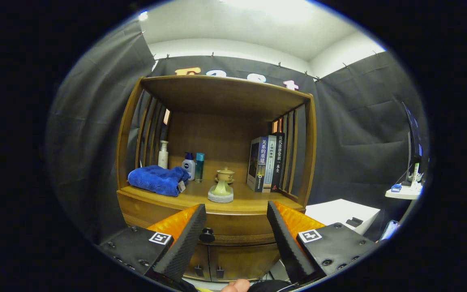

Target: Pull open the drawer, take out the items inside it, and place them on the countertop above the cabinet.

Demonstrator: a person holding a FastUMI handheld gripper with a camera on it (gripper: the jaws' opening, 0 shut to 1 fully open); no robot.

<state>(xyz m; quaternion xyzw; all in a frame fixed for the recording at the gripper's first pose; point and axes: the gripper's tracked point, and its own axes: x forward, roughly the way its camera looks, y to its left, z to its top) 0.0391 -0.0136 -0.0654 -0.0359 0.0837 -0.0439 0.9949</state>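
A wooden cabinet (217, 121) stands ahead with an open shelf over a countertop (253, 205). Below the countertop runs the drawer front (237, 229), shut, with a dark round knob (207, 235) close beside my left finger. My gripper (236, 213) is open, its fingers spread wide in front of the drawer, nothing between them. The drawer's contents are hidden. On the countertop lie a folded blue towel (158, 179), a small green item on a grey base (221, 192) and a little teapot (225, 174).
Bottles (189, 164) stand at the back left of the shelf, books (266, 162) upright at the right. Two lower cabinet doors (225, 263) sit under the drawer. A white table (341, 213) stands to the right. A fingertip (236, 286) shows below the fingers.
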